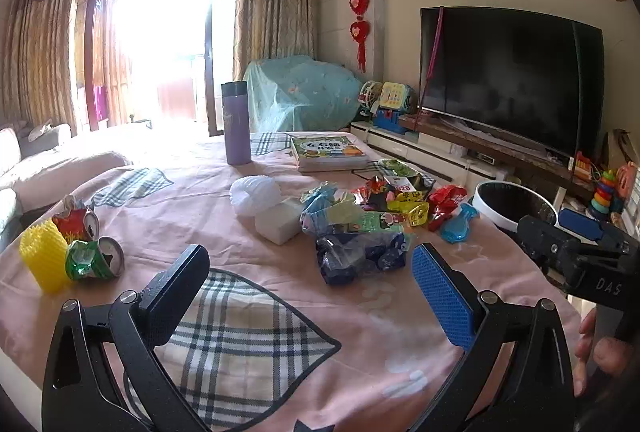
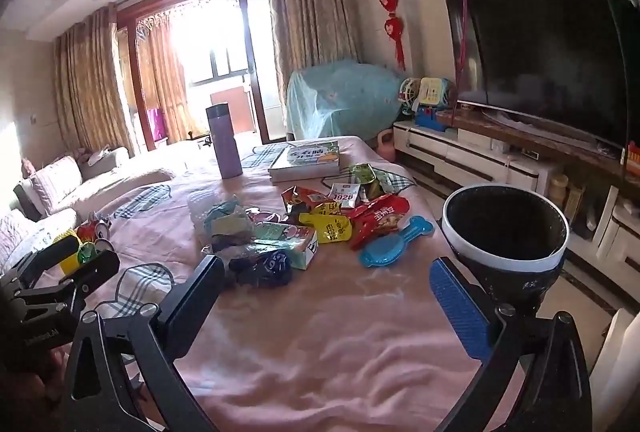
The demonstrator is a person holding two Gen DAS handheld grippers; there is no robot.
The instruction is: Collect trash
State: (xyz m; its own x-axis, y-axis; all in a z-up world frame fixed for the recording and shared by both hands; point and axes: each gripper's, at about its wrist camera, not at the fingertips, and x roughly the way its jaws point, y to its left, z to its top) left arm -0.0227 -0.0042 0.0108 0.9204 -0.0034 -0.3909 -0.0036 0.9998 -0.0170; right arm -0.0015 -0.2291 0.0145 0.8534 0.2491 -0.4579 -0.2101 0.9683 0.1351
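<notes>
Both claws are wide open and hold nothing: the left claw (image 1: 316, 284) and the right claw (image 2: 332, 296). The trash (image 2: 320, 216) lies mid-frame on the pink desk (image 2: 320, 344). The bin (image 2: 505, 228) stands at right.

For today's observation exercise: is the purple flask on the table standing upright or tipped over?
Upright. The purple flask stands on its base on the pink tablecloth, its dark cap on top, in both views.
</notes>
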